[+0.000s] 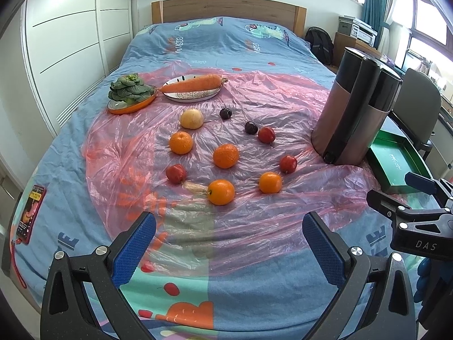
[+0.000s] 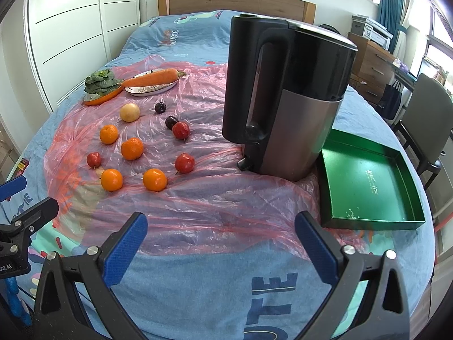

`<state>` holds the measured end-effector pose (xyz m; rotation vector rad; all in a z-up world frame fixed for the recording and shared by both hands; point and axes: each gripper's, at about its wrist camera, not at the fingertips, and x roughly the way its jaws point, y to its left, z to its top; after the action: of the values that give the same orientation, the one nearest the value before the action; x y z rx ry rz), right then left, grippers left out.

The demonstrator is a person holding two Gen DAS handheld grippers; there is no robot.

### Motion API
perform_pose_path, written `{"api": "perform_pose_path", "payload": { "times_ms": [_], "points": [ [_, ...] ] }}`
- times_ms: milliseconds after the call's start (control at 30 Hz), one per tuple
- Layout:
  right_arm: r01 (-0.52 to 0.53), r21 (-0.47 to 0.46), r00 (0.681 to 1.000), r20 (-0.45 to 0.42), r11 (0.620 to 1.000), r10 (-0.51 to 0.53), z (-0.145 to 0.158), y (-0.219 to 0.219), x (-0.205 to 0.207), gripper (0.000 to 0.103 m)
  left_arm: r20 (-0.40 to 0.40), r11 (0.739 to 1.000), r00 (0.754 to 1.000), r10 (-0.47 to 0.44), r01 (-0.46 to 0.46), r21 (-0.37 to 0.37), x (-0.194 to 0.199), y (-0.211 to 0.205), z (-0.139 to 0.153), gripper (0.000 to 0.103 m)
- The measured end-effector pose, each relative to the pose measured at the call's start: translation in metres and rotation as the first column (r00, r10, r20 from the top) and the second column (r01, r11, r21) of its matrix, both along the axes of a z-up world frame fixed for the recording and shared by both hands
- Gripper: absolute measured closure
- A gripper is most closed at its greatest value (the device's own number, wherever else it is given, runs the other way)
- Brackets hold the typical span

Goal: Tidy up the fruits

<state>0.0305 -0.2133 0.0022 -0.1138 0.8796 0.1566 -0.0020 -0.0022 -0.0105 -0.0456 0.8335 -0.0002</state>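
**Both tongs wide, fruit untouched**

Left gripper (image 1: pixel 228 243) & right gripper (image 2: pixel 220 240) hover spread wide, holding nothing, near the bed's front edge. Oranges (image 1: pixel 225 155), red fruits (image 1: pixel 288 163) & dark plums (image 1: pixel 250 127) lie loose on pink plastic sheet (image 1: pixel 254 212); green tray (image 2: pixel 368 181) sits beside kettle (image 2: pixel 286 96). Risk, imo: slick sheet lets round fruit roll off when nudged.

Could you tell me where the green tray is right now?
The green tray lies empty on the bed's right side, right beside the kettle.
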Motion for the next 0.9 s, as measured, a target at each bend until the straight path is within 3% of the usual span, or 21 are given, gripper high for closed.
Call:
{"api": "perform_pose_path", "payload": {
  "times_ms": [533, 900],
  "points": [
    [-0.001, 0.002, 1.0, -0.001, 1.0, 0.001, 0.001, 0.0, -0.001, 0.0, -0.051, 0.997, 0.998, -0.031, 0.028, -0.072, 0.003, 0.005, 0.0, 0.001],
    [0.0, 0.003, 1.0, -0.003, 1.0, 0.0, 0.0, 0.0, -0.001, 0.0, -0.065, 0.998, 0.998, -0.011, 0.007, -0.069, 0.005, 0.01, 0.001, 0.001]
  ]
}}
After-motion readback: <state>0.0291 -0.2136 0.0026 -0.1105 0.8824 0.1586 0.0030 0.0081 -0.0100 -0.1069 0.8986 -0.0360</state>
